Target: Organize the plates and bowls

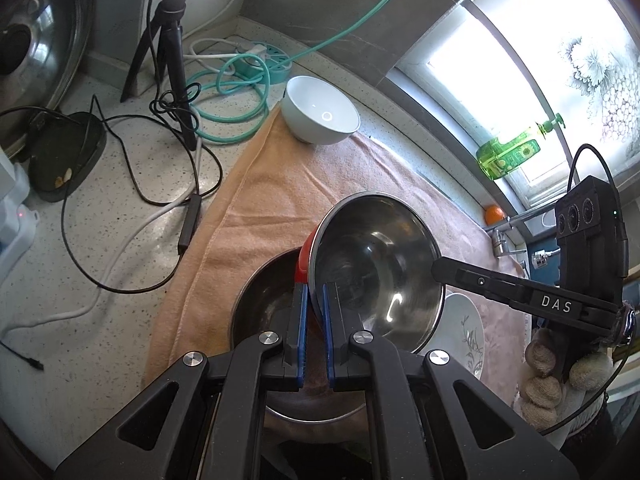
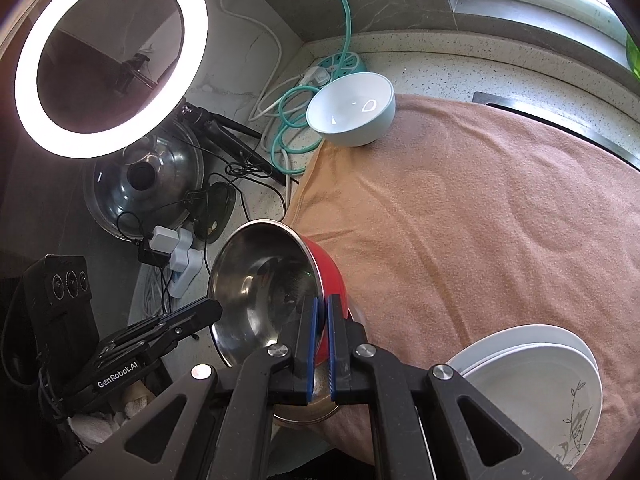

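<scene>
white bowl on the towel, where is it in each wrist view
Left wrist view: the white bowl sits upper centre, on the far corner of the peach towel, just right of the coiled teal cable.
Right wrist view: the white bowl is upper centre again, on the towel's far left corner.
Shared landmark: the coiled teal cable, lying on the counter just left of the bowl in both views.
</scene>
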Demonstrator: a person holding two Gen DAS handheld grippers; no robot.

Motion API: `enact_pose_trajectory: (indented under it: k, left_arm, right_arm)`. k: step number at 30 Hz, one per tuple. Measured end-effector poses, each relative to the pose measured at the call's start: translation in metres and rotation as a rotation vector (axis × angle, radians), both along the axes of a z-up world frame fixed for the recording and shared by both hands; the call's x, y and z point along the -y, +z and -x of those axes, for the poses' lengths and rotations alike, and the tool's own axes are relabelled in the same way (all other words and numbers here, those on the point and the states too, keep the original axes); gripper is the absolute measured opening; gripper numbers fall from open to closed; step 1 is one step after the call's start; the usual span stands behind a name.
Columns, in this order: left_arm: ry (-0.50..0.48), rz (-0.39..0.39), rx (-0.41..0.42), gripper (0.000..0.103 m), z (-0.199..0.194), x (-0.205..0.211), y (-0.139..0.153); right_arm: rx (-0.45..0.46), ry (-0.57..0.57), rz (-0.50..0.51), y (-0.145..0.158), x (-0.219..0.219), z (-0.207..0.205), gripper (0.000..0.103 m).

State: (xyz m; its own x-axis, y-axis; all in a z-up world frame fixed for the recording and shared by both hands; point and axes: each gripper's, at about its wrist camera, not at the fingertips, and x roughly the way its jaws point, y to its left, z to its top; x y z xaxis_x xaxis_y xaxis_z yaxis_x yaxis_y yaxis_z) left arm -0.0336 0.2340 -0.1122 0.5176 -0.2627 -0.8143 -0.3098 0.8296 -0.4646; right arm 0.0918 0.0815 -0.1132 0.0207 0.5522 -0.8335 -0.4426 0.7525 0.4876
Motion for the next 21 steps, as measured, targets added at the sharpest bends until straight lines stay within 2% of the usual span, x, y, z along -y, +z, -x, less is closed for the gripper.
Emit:
enact_pose_trajectory:
  k: [21]
  left_arm:
    - [-0.026,-0.007,-0.075,0.005,0.019,-0.001,-0.022]
  right_arm:
    - [-0.039,0.039,0.062,-0.031,-0.008,0.025,0.005]
